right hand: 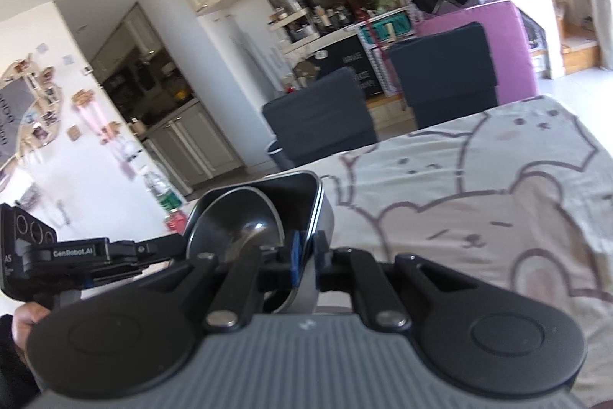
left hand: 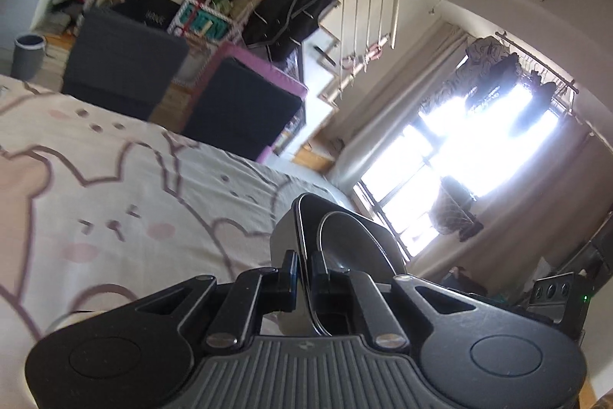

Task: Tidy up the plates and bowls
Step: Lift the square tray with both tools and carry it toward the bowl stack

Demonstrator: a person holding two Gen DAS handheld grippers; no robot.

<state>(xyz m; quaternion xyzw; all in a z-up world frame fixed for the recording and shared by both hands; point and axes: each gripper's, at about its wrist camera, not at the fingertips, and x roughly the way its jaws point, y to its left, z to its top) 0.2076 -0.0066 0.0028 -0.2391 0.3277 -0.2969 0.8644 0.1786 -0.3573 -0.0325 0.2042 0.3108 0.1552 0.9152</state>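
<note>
A grey square metal tray (left hand: 285, 236) with a round steel bowl (left hand: 356, 244) inside is held up above the table between both grippers. My left gripper (left hand: 304, 273) is shut on the tray's rim at one side. My right gripper (right hand: 306, 255) is shut on the tray's (right hand: 323, 221) opposite rim, with the bowl (right hand: 237, 221) just left of its fingers. The left gripper's body (right hand: 57, 255) shows at the left of the right wrist view, and the right gripper's body (left hand: 555, 294) at the right of the left wrist view.
The table carries a cream cloth (right hand: 479, 198) printed with bears and rabbits. Two dark chairs (right hand: 318, 117) stand at its far edge. A grey bin (left hand: 28, 54), a purple cabinet (right hand: 513, 37), kitchen shelves and a bright window (left hand: 459, 148) lie beyond.
</note>
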